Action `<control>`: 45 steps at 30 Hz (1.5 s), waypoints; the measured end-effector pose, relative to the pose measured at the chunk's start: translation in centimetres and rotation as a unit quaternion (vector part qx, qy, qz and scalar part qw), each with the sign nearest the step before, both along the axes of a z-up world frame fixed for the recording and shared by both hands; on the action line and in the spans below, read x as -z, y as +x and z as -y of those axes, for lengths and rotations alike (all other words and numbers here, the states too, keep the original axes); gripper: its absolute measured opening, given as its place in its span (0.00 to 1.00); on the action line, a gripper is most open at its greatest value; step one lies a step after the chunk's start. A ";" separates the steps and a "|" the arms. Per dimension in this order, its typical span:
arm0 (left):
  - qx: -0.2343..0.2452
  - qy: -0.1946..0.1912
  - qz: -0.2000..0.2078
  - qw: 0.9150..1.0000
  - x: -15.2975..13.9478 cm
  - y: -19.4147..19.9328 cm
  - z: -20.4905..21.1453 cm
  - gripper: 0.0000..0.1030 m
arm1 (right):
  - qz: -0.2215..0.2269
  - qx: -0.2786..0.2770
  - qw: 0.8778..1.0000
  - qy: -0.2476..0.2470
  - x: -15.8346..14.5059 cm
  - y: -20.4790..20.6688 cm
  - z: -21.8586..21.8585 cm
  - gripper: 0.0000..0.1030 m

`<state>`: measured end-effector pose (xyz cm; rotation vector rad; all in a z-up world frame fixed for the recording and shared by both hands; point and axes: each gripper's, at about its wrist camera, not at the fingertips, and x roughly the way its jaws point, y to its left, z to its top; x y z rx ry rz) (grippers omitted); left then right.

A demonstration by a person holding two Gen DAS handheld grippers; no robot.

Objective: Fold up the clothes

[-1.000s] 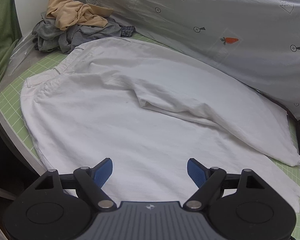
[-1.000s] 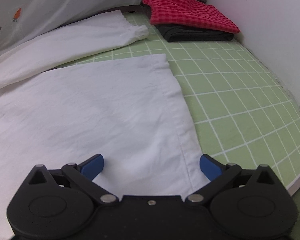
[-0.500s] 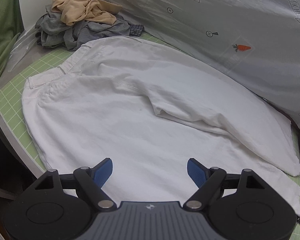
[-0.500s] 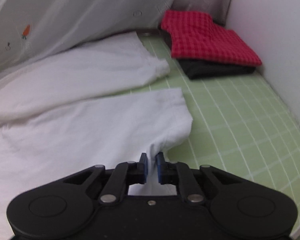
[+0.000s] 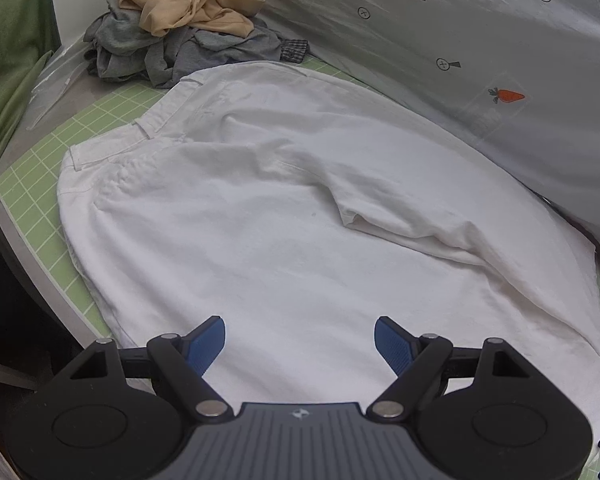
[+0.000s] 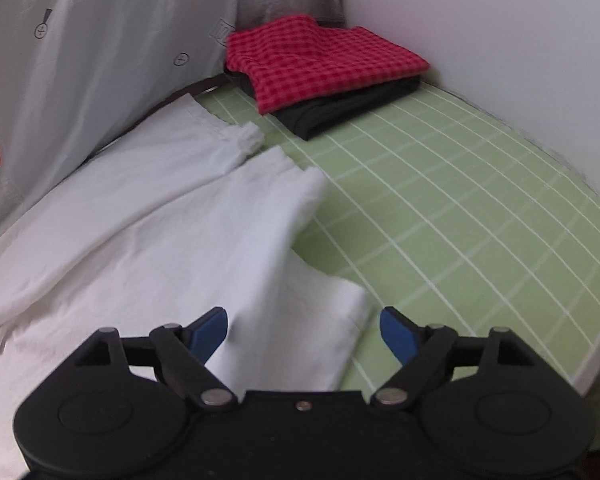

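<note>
We see the left claw (image 5: pixel 300 338) tipped steeply down over the white trousers (image 5: pixel 284 216), its blue pads (image 5: pixel 208 342) set wide apart with bare cloth between them and nothing gripped; the right claw (image 6: pixel 302 332) leans down at much the same slant above the hem end of the white trousers (image 6: pixel 148 232), and its jaws have just been opening, so they now stand wide with one hem corner lying loose between them, untouched by either pad (the view there is a little blurred).

The trousers lie spread flat across the green gridded mat (image 6: pixel 440 200) that covers the bench, waistband toward the far left in the left wrist view, the two legs running to the right; the near leg's hem is bunched into a raised fold, the far leg lies flatter beside the grey printed sheet (image 5: pixel 480 48).

On that sheet we can read "HERE" inside an arrow outline, and part of a second line starting "LOOK" at the right edge; small crosshair marks and an orange carrot (image 5: pixel 510 96) are printed there too.

A crumpled heap of grey and tan clothes (image 5: pixel 180 28) sits beyond the waistband; in the right wrist view a folded red checked garment (image 6: pixel 320 60) rests on a folded black garment (image 6: pixel 352 108) in the far corner, well apart from the hems.
</note>
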<state>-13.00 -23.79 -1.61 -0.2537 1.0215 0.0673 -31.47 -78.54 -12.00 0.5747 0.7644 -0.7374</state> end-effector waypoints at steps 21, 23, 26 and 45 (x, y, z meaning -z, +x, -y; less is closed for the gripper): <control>-0.086 -0.021 -0.032 0.996 2.1 5.0 -12.6 0.80 | -0.033 -0.041 0.997 0.048 1.9 4.9 -10.0 0.24; -0.108 -0.023 -0.035 0.993 2.6 6.3 -15.0 0.80 | -0.022 -0.015 0.999 0.045 1.3 5.0 -10.3 0.16; -0.141 -0.028 -0.041 0.989 3.7 8.1 -18.6 0.80 | -0.009 0.016 0.999 0.036 0.3 5.1 -10.9 0.12; -0.180 -0.083 -0.096 0.975 8.7 13.6 -26.2 0.34 | 0.037 0.086 0.996 0.003 -3.6 7.0 -13.4 0.11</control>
